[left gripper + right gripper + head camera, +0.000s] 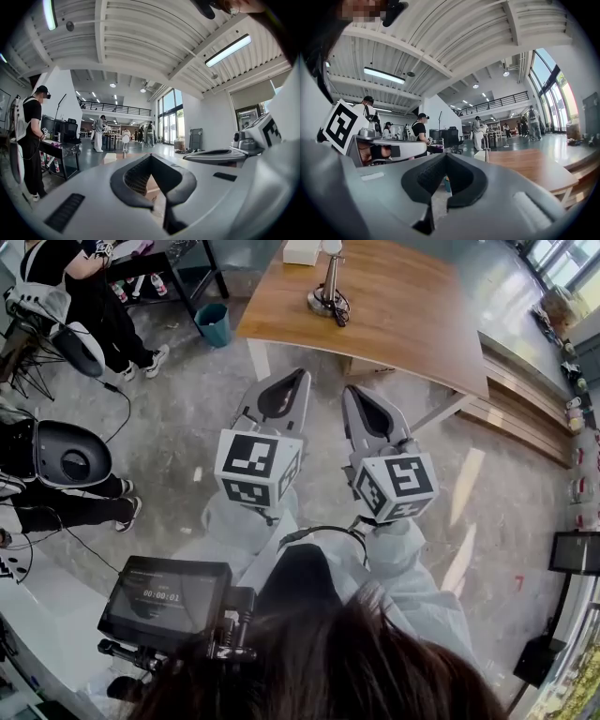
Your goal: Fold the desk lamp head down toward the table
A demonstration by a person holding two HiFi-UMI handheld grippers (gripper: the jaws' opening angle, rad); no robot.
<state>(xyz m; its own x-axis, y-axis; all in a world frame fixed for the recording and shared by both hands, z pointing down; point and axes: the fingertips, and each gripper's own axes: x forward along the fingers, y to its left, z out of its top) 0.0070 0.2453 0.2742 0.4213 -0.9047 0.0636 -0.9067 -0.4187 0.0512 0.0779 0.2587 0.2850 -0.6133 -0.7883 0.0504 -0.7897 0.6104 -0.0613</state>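
Note:
The desk lamp stands upright on a round base at the far end of the wooden table, with its cable coiled by the base. It appears small and distant in the left gripper view and in the right gripper view. My left gripper and right gripper hover side by side over the floor, short of the table's near edge, both pointing at it. Each is shut with nothing between its jaws, as the left gripper view and the right gripper view also show.
A white box sits on the table beside the lamp. A teal bin stands on the floor left of the table, near a black desk and a standing person. A wooden bench runs along the right.

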